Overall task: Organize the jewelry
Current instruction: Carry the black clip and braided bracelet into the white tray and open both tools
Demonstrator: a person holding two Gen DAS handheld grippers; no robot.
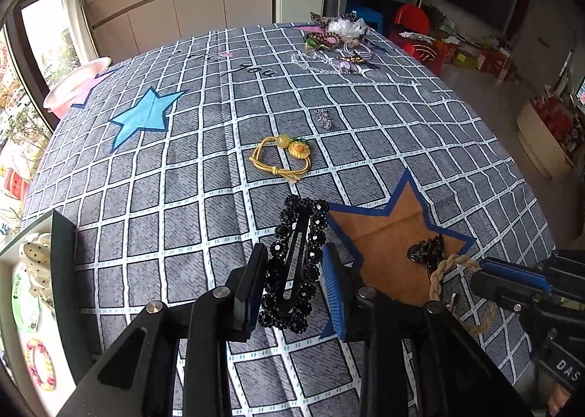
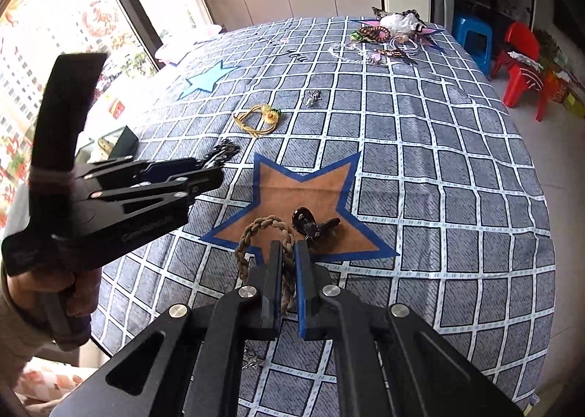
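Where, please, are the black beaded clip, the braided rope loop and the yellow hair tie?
Black beaded clip [image 1: 292,267], left wrist view, its centre bar.
Braided rope loop [image 2: 265,225], right wrist view, its top arc.
Yellow hair tie [image 1: 299,150], left wrist view, its sunflower.

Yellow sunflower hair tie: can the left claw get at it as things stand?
Probably not yet: the left claw is shut on the black beaded clip. The hair tie itself lies uncovered just ahead.

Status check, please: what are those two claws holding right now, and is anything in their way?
Left gripper shut on black beaded hair clip. Right gripper shut on braided rope loop. Black claw clip loose on the brown star; nothing blocking.
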